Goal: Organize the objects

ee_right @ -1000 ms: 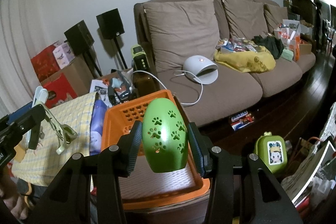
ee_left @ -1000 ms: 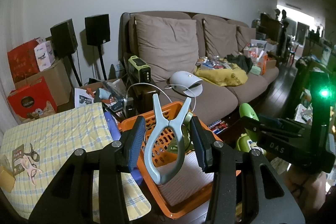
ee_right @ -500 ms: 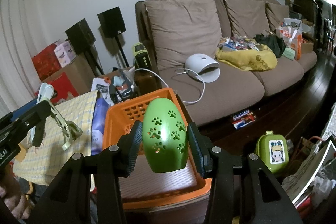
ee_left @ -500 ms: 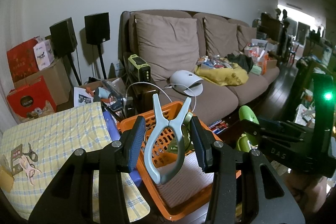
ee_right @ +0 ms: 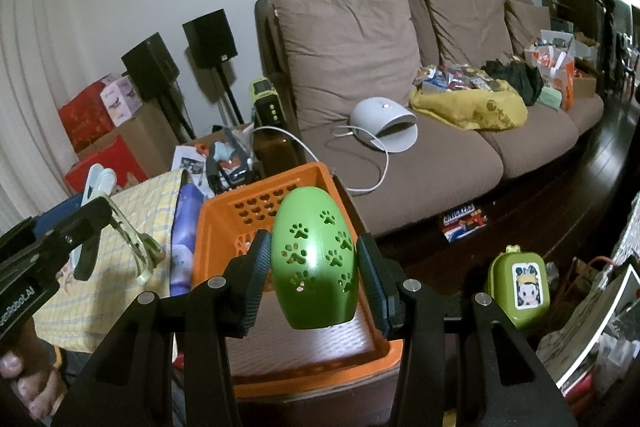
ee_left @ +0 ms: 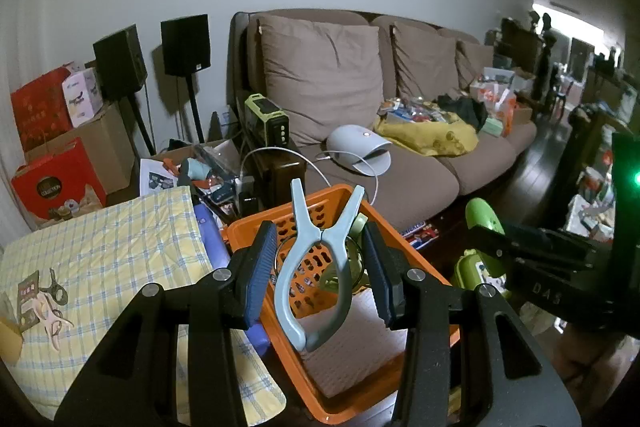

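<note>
L gripper — pads clamped on a pale blue-grey clip, held w/ its two prongs pointing up, over the orange basket. R gripper — pads pressed on both sides of a green egg-shaped case w/ paw-print cut-outs, above the same basket, nr its centre. Basket sits beside a yellow checked cloth; brown sofa behind, w/ a white domed device on its seat. A small green box lies on the floor to the right.
</note>
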A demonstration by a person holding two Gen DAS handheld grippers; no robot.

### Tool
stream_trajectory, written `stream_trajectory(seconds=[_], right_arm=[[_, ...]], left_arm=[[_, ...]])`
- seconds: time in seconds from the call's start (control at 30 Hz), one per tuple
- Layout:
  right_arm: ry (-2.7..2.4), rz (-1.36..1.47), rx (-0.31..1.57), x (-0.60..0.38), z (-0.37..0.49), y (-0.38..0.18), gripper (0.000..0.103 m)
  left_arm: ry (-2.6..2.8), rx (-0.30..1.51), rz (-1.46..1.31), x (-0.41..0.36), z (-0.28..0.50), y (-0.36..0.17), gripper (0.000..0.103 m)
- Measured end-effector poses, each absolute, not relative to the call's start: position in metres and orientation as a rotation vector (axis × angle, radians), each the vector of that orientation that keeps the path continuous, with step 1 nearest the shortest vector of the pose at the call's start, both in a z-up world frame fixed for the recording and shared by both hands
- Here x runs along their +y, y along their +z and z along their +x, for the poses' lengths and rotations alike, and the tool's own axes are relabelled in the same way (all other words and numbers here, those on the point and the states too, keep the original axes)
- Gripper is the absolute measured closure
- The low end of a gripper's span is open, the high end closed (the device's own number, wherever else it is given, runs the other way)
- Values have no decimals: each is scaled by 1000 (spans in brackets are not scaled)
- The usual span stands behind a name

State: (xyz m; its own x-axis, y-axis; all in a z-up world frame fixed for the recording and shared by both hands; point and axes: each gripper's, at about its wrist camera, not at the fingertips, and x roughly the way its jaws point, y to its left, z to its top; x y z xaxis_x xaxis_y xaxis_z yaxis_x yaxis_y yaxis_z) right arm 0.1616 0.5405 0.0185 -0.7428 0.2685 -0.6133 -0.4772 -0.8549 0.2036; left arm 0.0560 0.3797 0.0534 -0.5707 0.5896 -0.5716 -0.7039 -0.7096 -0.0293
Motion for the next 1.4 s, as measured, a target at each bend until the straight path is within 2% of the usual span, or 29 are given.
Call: stream_trajectory(seconds=[0.8,1.4], right_arm=[[2542,-890,509,545,149,0,58],[2497,-941,511,544,126,-43,58]], left_arm=[[2270,285,-828,381,31,15,62],[2300,213,-906,371,9,-5,62]])
